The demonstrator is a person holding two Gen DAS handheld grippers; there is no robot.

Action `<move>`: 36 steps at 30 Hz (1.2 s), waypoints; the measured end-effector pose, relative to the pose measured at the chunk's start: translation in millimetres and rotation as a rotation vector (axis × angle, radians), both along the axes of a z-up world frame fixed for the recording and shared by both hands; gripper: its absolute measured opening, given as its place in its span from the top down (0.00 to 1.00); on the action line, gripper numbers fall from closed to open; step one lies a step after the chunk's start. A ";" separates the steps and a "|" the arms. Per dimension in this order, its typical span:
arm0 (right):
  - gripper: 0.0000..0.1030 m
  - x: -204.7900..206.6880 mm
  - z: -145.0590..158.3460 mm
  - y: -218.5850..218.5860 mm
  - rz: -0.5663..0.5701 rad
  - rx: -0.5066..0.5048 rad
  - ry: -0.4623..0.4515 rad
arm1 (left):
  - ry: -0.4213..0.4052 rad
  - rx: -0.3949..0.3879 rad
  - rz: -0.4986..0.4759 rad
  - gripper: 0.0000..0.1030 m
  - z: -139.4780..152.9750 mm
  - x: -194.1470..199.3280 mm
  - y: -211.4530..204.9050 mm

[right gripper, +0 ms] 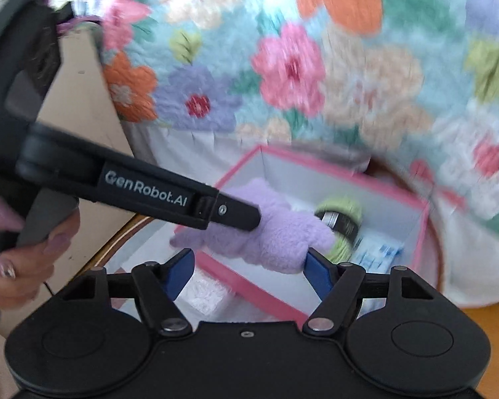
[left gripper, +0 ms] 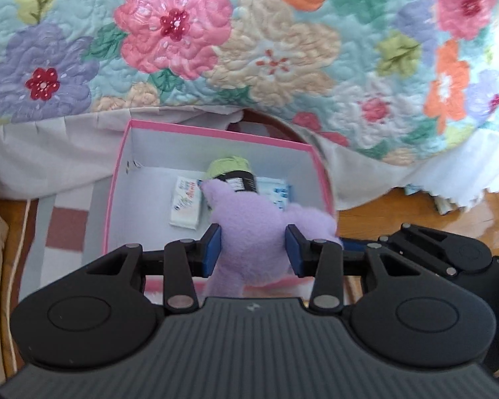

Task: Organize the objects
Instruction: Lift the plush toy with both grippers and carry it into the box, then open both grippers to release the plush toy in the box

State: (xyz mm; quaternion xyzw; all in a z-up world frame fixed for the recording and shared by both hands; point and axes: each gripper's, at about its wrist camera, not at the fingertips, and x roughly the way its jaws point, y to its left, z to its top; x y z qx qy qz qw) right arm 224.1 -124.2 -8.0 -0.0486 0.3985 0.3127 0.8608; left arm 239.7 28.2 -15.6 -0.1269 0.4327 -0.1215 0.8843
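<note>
A purple plush toy (left gripper: 249, 229) hangs over a pink box (left gripper: 216, 130) with a white inside. My left gripper (left gripper: 253, 249) is shut on the toy, its blue pads (left gripper: 213, 249) pressing both sides. Inside the box lie a green yarn ball with a black label (left gripper: 231, 169), a white tissue pack (left gripper: 186, 204) and a blue pack (left gripper: 279, 193). In the right wrist view the left gripper (right gripper: 249, 216) holds the plush toy (right gripper: 272, 232) above the box (right gripper: 316, 179). My right gripper (right gripper: 249, 274) stands open just in front of the toy, with nothing pressed between its pads.
A floral quilt (left gripper: 266, 50) and white bed skirt (left gripper: 50, 146) hang behind the box. The box sits on a striped rug (left gripper: 66, 226) over wooden floor (left gripper: 382, 216). A cardboard panel (right gripper: 80, 99) stands at the left. A person's hand (right gripper: 20, 259) holds the left gripper.
</note>
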 end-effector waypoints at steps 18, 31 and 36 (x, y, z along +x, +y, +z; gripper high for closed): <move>0.46 84.9 -110.3 3.2 -0.131 0.088 0.289 | 0.193 0.095 0.057 0.61 -104.6 67.1 -3.2; 0.55 80.9 -111.6 -7.7 -0.168 -0.013 0.213 | 0.163 0.135 0.109 0.61 -107.5 62.3 -4.0; 0.55 63.0 -75.0 -20.3 -0.149 -0.002 0.159 | 0.168 0.190 0.093 0.61 -80.1 46.6 -11.1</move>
